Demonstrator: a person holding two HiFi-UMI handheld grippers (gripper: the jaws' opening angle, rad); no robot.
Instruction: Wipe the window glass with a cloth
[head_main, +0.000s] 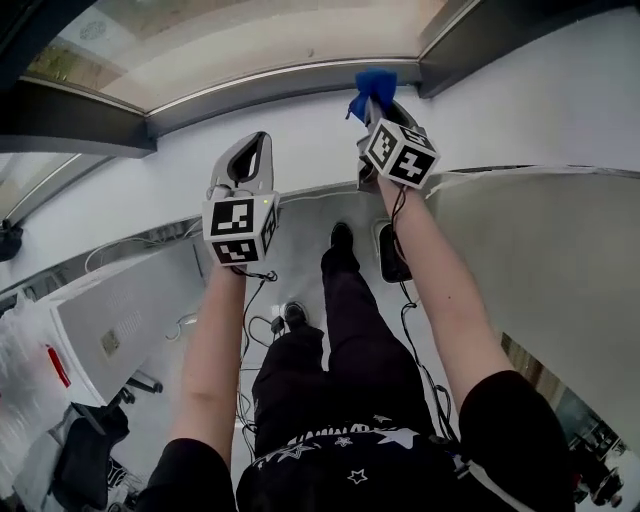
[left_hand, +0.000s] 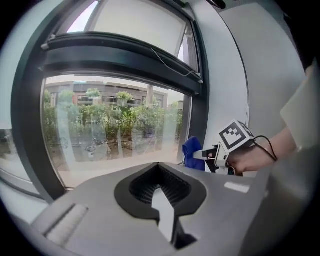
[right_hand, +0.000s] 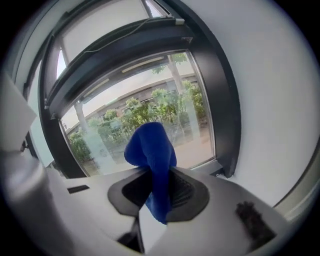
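In the head view I see both arms stretched forward to the window. The left gripper (head_main: 253, 148) stands in front of the white wall (head_main: 150, 190) under the window, and its jaws look closed. The right gripper (head_main: 376, 106) is higher and more to the right, with a blue cloth (head_main: 372, 88) sticking out from its tip, just at the lower edge of the dark window frame (head_main: 300, 78), near the right corner of the window glass (head_main: 250, 35). Below the arms are the person's legs (head_main: 350, 340) in black trousers, one black shoe (head_main: 342, 236) and some cables (head_main: 262, 325) on the floor. In the left gripper view the two jaws are pressed together and there is nothing between them. They point to the glass, behind which green bushes (left_hand: 125, 120) and a building (left_hand: 100, 90) show. At the right side a hand (left_hand: 252, 159) holds the right gripper with its marker cube (left_hand: 236, 136), and the cloth is in front of the lower part of the frame's right post. In the right gripper view the jaws are closed on the cloth. It is pinched in the middle, one bunched end stands up in front of the glass and the other end hangs down over the jaws. I cannot tell if the cloth touches the glass.
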